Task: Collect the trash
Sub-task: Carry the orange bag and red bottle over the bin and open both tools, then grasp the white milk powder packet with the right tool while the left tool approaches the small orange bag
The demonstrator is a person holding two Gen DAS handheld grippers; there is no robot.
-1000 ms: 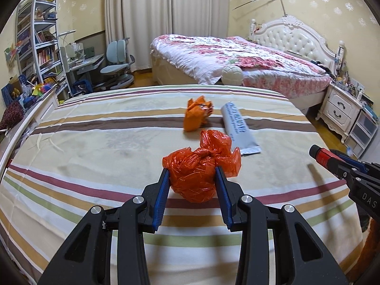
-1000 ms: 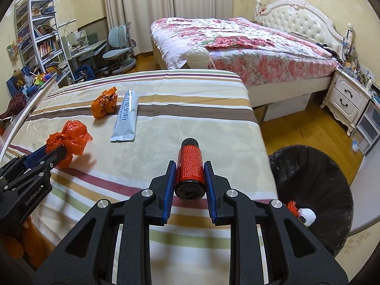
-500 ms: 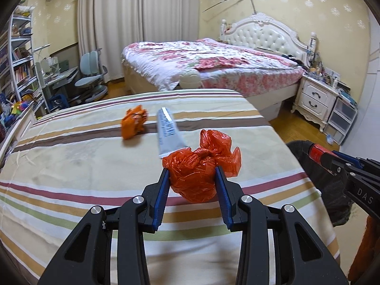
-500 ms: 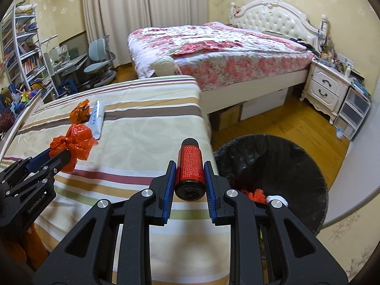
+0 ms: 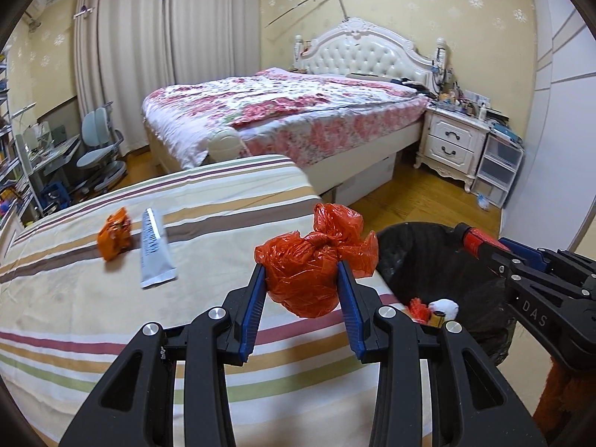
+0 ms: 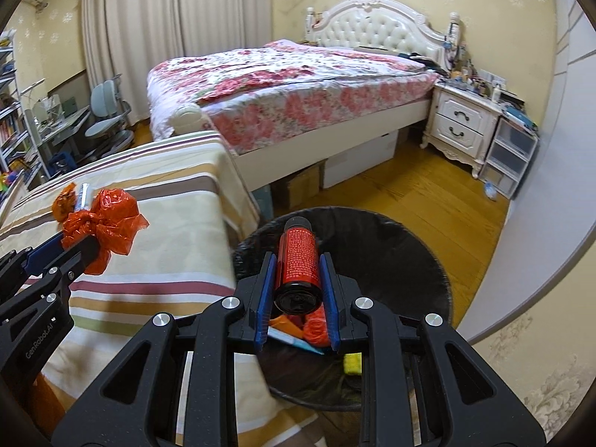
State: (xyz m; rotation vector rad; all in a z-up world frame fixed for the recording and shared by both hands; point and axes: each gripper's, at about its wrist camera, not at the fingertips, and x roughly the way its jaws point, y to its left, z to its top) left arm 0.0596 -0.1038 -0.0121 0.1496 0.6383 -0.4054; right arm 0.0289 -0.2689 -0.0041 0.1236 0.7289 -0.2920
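My left gripper (image 5: pixel 302 279) is shut on a knotted red plastic bag (image 5: pixel 311 272), held above the right edge of the striped bed (image 5: pixel 111 320). My right gripper (image 6: pixel 297 273) is shut on a red bottle (image 6: pixel 298 260) and holds it over the black-lined trash bin (image 6: pixel 391 246), which has trash in it. The bin also shows in the left wrist view (image 5: pixel 417 260), right of the bag. An orange wrapper (image 5: pixel 114 232) and a white tube (image 5: pixel 152 249) lie on the striped bed.
A floral bed (image 5: pixel 283 111) stands behind, with a white nightstand (image 5: pixel 450 145) and plastic drawers (image 5: pixel 499 171) to its right. A desk chair (image 5: pixel 100 149) and shelves are at the far left. Wooden floor (image 6: pixel 428 193) surrounds the bin.
Both grippers have swung right with their loads. The right gripper with the bottle now hangs over the bin; the left gripper with the bag has reached the bed's right edge.
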